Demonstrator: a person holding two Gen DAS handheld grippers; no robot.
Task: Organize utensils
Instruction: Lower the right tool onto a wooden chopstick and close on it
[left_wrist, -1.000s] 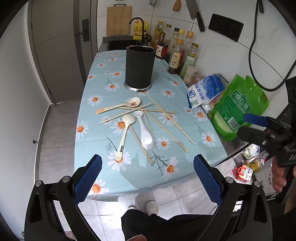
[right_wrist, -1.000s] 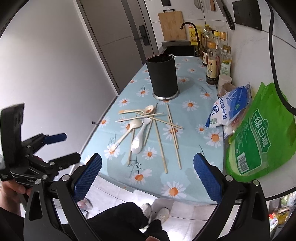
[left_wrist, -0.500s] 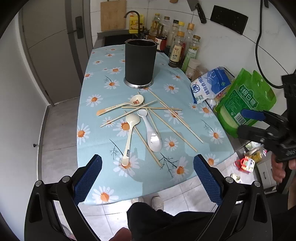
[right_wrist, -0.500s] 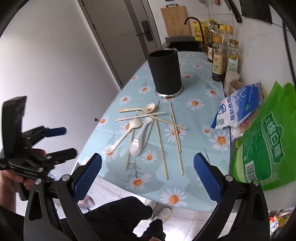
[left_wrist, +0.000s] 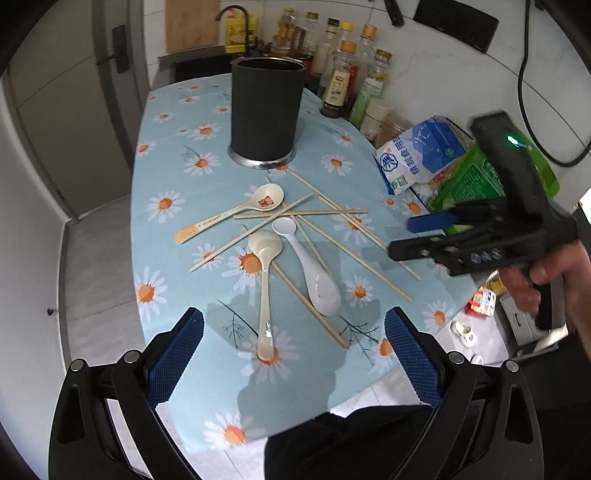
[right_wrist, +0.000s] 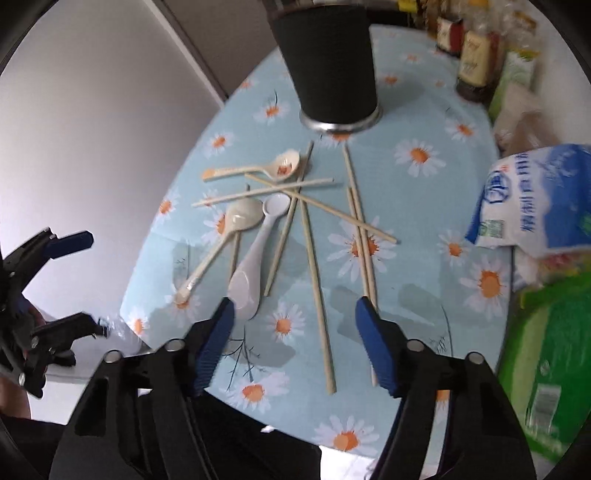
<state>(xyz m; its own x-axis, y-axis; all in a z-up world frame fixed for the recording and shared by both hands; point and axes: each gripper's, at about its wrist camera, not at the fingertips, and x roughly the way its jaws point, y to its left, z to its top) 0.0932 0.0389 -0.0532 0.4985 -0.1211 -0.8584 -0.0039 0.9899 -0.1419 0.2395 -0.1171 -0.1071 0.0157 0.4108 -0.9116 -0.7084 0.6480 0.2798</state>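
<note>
On a kitchen desk (left_wrist: 162, 373) covered with a daisy-print blue cloth, spoons and chopsticks lie scattered in front of a black cylindrical holder (left_wrist: 266, 114) that stands upright at the far end on a metal base. Three spoons sit among the sticks: a cream spoon with an orange-tipped handle (left_wrist: 236, 212) nearest the holder, a cream long-handled spoon (left_wrist: 265, 291) pointing toward the desk's near edge, and a white spoon (left_wrist: 312, 266) just beside it. The wooden chopsticks (left_wrist: 351, 251) cross one another in a loose heap, several running under or over the spoon handles.

The left gripper (left_wrist: 293, 354) hovers above the near edge with its jaws spread wide and empty, the long-handled spoon's tip lying between the blue pads in its view. The right gripper (right_wrist: 295, 332) hangs low over the near right part of the heap, jaws likewise released and holding nothing; the white spoon's broad end lies just at its left pad and two chopsticks run toward its right pad. Whether it touches anything cannot be told.

Along the right side, against the wall, stand sauce and oil bottles (left_wrist: 343, 88), a blue-and-white bag (left_wrist: 421, 155) and a green bag (right_wrist: 554, 362), all crowding the desk's edge beside the chopsticks. A cutting board (left_wrist: 192, 22) and tap (left_wrist: 231, 14) show behind the holder.
</note>
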